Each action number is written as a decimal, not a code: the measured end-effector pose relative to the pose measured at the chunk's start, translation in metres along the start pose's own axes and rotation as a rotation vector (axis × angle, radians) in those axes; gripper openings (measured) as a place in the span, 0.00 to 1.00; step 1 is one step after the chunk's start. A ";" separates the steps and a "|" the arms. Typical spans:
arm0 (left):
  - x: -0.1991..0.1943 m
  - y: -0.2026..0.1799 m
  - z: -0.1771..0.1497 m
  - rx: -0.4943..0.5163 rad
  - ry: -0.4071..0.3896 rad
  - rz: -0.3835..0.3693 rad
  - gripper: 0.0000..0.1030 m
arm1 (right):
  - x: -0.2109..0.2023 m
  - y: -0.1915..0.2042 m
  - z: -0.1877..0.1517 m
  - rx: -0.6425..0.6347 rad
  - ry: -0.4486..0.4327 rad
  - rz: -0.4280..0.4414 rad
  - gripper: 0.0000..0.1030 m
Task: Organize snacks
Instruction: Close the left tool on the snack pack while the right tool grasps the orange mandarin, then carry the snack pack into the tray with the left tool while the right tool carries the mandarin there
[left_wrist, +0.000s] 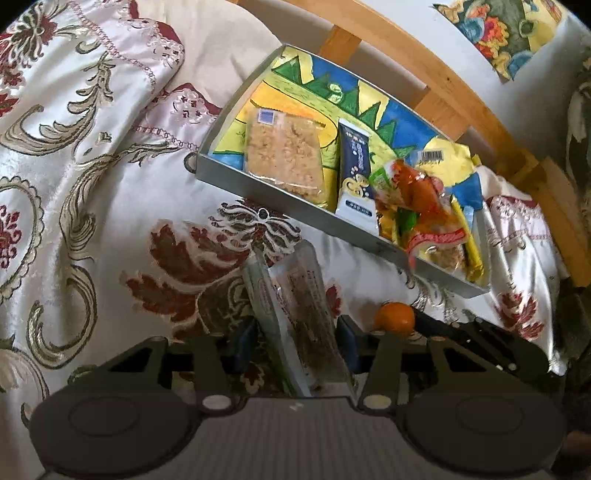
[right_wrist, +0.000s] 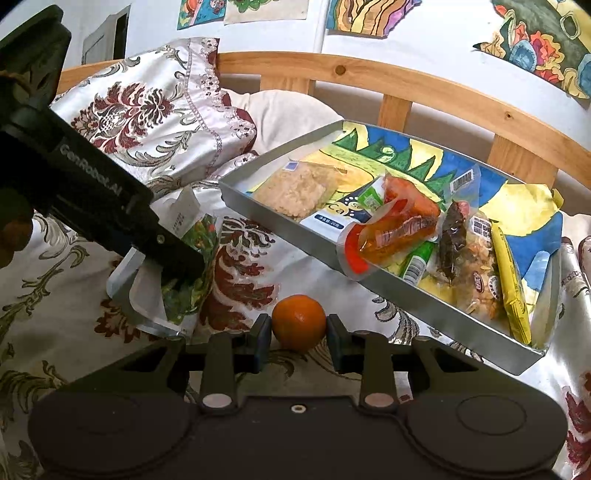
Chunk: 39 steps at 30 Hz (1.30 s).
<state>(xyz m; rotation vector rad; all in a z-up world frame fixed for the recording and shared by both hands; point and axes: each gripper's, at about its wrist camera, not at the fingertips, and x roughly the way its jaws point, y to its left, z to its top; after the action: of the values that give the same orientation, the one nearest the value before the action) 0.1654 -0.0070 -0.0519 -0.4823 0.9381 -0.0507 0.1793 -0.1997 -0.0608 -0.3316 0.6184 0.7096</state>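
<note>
On the bed, the left gripper (left_wrist: 295, 347) clamps a clear-and-green snack packet (left_wrist: 295, 314), while the right gripper's (right_wrist: 298, 341) fingers (right_wrist: 258, 343) bracket a round orange tangerine (right_wrist: 299, 321) near the grey metal tray (right_wrist: 280, 229).

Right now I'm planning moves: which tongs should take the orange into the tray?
Right. The right tongs already straddle the orange, fingers on both sides, tray nearby. The left tongs are occupied, clamping a snack packet.

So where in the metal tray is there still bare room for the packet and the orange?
The tray is open along its far side, the painted bottom behind the rice cracker and the barcode packet, and at the far right corner. The near right end is crowded with the orange pouch and yellow packet.
</note>
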 end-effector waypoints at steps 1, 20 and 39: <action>0.002 0.000 0.000 0.004 0.002 0.004 0.51 | 0.000 0.000 0.000 -0.001 0.002 0.000 0.33; 0.016 -0.015 0.000 0.025 0.026 0.110 0.56 | 0.002 -0.001 -0.001 0.004 0.007 -0.008 0.33; -0.013 -0.028 0.012 -0.012 -0.016 -0.003 0.48 | -0.025 0.001 0.009 0.007 -0.104 -0.019 0.33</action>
<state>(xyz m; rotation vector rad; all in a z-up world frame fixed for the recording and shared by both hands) 0.1722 -0.0238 -0.0246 -0.4947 0.9229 -0.0433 0.1676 -0.2078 -0.0380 -0.2922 0.5179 0.7017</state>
